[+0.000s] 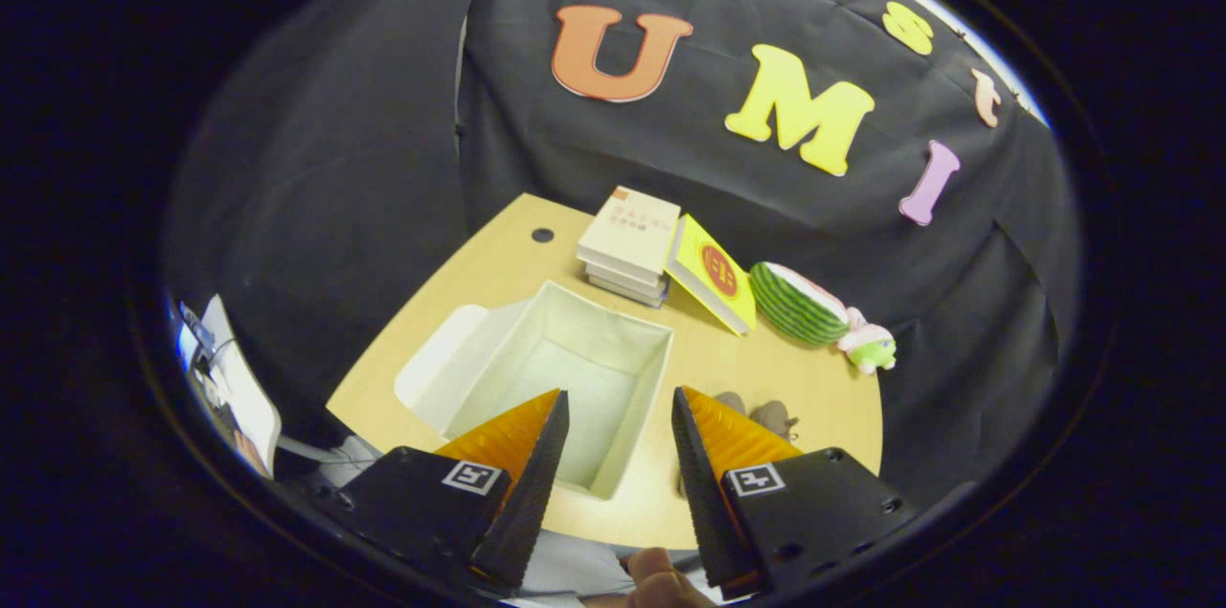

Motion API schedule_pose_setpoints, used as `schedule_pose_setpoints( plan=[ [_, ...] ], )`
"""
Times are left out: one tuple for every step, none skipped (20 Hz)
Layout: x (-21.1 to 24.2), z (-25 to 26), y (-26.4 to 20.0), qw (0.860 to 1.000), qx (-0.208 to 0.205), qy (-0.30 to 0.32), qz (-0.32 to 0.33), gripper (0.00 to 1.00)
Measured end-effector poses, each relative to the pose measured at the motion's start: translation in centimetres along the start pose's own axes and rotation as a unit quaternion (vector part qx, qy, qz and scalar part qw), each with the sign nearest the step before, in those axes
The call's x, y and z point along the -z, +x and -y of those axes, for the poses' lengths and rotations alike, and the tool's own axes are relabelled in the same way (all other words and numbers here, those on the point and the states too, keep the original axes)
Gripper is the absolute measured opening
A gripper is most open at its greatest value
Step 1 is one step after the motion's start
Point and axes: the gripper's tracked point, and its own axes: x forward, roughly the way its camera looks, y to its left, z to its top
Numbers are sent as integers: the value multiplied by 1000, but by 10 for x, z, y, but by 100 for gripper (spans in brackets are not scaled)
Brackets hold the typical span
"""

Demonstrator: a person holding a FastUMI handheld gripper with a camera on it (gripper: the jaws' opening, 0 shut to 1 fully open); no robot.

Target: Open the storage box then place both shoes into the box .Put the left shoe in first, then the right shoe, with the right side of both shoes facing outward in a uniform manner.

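The gripper (613, 416) is hovering high above the storage box (556, 378) with its fingers spread apart and nothing between them. The box is sitting open on the table (814, 397), its lid flap (436, 369) folded out to its left and its inside looking empty. The shoes (761, 414) are lying just right of the box, half hidden behind the right finger, so which is the left one is hard to tell; grabbing the wrong shoe first is probably the main risk. Beyond the box, stacked books (627, 244), a yellow book (714, 275) and a watermelon toy (800, 304) are crowding the far edge.
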Motion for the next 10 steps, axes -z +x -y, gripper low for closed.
schedule_pose_setpoints(
  plan=[
    [13,16,7,1000,9,5,-15,71],
    [27,34,15,999,18,10,-31,71],
    [43,47,25,998,21,15,-53,71],
    [62,56,34,997,15,22,-76,72],
    [76,64,42,995,8,35,-90,72],
    [91,77,51,993,9,42,-107,72],
    [104,89,58,992,13,46,-120,71],
    [116,100,66,990,16,51,-129,71],
    [127,110,75,989,15,58,-136,71],
    [137,118,86,988,12,65,-143,71]
  ],
)
